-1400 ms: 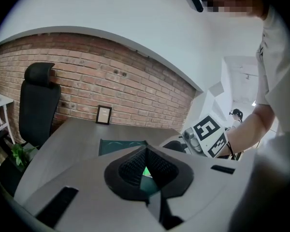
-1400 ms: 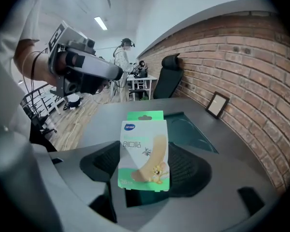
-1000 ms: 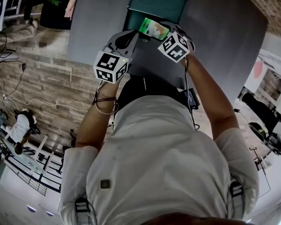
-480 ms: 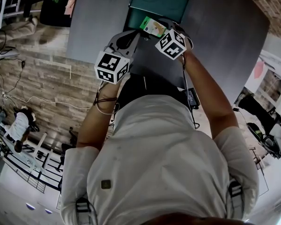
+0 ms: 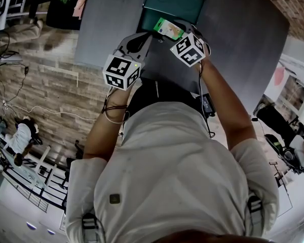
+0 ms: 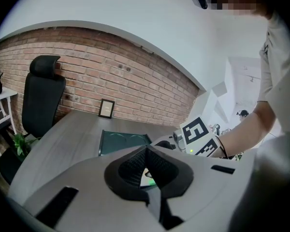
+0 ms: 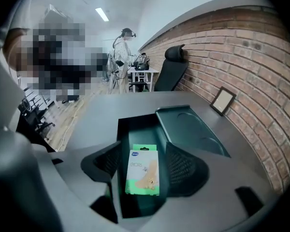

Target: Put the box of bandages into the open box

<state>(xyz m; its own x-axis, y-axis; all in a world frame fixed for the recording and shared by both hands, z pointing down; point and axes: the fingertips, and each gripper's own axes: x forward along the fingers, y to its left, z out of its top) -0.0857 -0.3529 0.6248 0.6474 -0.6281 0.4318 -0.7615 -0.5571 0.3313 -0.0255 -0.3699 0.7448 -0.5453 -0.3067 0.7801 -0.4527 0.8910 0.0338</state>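
Note:
The box of bandages (image 7: 142,172), green and white, sits between the pads of my right gripper (image 7: 144,170), which is shut on it. The gripper holds it just above the open box (image 7: 135,127), a dark green case with its lid (image 7: 191,127) lying open to the right. From the head view the bandage box (image 5: 168,28) hangs over the near end of the open box (image 5: 150,20). My left gripper (image 6: 146,153) is shut with nothing in it, and stands just left of the right one (image 5: 171,31). The right gripper's marker cube (image 6: 200,135) shows beside it.
The grey table (image 5: 106,24) carries the box near its far side. A small picture frame (image 7: 222,100) leans against the brick wall. A black office chair (image 7: 171,66) stands at the table's end. A person (image 7: 122,57) stands far off across the room.
The right gripper with the bandage box has shifted only slightly above the open box. The left gripper has barely moved.

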